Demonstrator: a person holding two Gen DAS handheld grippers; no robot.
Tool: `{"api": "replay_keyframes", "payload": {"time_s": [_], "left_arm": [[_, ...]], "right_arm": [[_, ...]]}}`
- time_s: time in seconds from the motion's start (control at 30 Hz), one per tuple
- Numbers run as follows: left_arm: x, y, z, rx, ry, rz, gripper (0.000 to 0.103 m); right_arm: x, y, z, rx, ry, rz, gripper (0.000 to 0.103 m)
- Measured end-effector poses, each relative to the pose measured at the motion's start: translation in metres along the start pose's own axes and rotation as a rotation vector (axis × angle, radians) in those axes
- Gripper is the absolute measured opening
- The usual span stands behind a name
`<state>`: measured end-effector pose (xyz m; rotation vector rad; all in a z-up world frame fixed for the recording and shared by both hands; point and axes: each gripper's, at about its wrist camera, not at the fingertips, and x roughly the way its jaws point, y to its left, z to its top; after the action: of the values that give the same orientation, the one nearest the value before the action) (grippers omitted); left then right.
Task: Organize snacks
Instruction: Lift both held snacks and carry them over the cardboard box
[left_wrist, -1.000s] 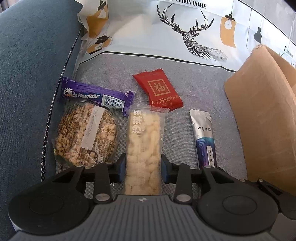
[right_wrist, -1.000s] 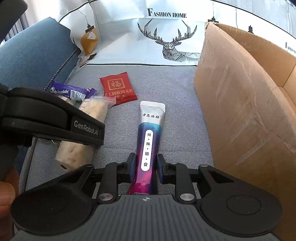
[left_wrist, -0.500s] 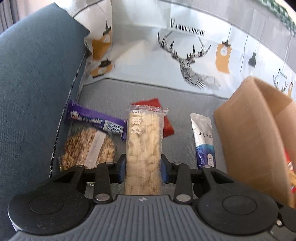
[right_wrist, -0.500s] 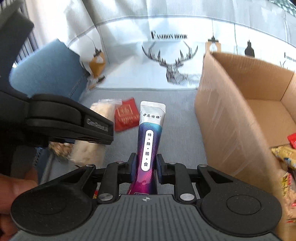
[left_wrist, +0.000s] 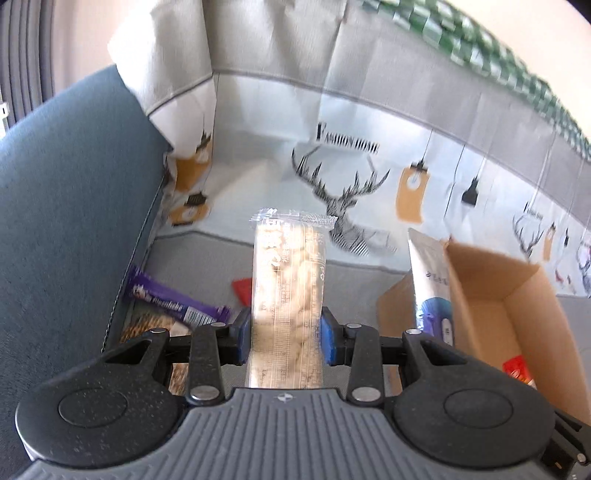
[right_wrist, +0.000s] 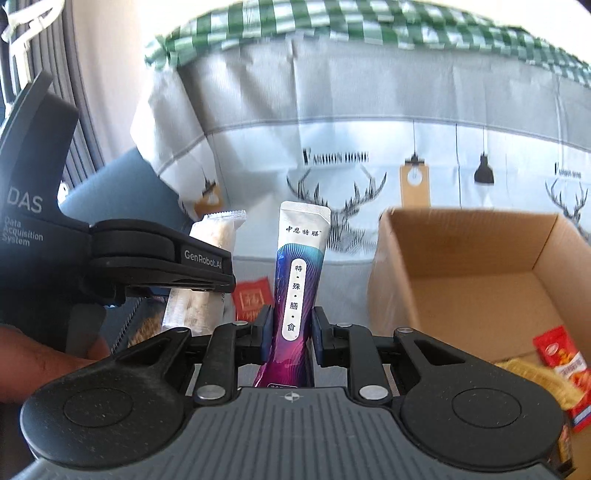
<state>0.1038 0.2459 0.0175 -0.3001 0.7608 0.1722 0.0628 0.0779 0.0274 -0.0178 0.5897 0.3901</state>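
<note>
1. The left gripper (left_wrist: 287, 341) was clamped on a clear-wrapped rice-puff bar (left_wrist: 290, 295), its blue pads pressed against both long edges, the bar standing up off the sofa seat (left_wrist: 207, 258) toward twelve o'clock in the left wrist view.

2. The right gripper (right_wrist: 291, 336) was closed tight on a slim purple-and-white sachet (right_wrist: 297, 280), gripped low on its body, the white sealed end pointing to twelve o'clock in the right wrist view.

3. An open cardboard box (right_wrist: 480, 273) sat at about three o'clock of the sachet in the right wrist view; a red packet (right_wrist: 561, 358) and a yellowish noodle pack (right_wrist: 528, 373) lay in its near corner.

4. In the left wrist view the same box (left_wrist: 491, 291) lay at three o'clock of the bar, with the sachet (left_wrist: 430, 280) seen just in front of its near wall.

5. On the seat, at nine o'clock of the left gripper, rested a purple candy stick (left_wrist: 173, 302); a round grain cake (left_wrist: 147, 328) lay touching it on the near side, partly hidden by the gripper.

6. A small red packet (right_wrist: 255, 297) lay on the seat between the two held snacks in the right wrist view.

7. A deer-print cloth (right_wrist: 369, 147) draped the sofa back at twelve o'clock.

8. A person's fingers (right_wrist: 40, 354) gripped the left tool at the right wrist view's nine o'clock edge.
</note>
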Motion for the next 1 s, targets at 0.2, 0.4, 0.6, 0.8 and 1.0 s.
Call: {"api": "replay_keyframes", "payload": {"time_s": [0.2, 0.4, 0.6, 0.8, 1.0], "left_arm": [[-0.019, -0.014, 0.006, -0.035, -0.084, -0.015, 0.04], [-0.028, -0.039, 0.009, -0.033, -0.168, -0.048, 0.04], [-0.031, -0.07, 0.014, -0.008, -0.207, -0.111, 0.04], [-0.038, -0.103, 0.013, 0.058, -0.263, -0.169, 0.04], [-0.039, -0.133, 0.005, 0.113, -0.272, -0.23, 0.04]], "right_arm": [[-0.025, -0.021, 0.012, -0.009, -0.087, 0.017, 0.023], [-0.041, -0.053, 0.021, 0.0, -0.153, -0.002, 0.023], [-0.042, -0.093, 0.026, 0.034, -0.17, -0.045, 0.023], [-0.04, -0.126, 0.024, 0.054, -0.159, -0.095, 0.023], [-0.043, -0.151, 0.022, 0.066, -0.161, -0.14, 0.023]]}}
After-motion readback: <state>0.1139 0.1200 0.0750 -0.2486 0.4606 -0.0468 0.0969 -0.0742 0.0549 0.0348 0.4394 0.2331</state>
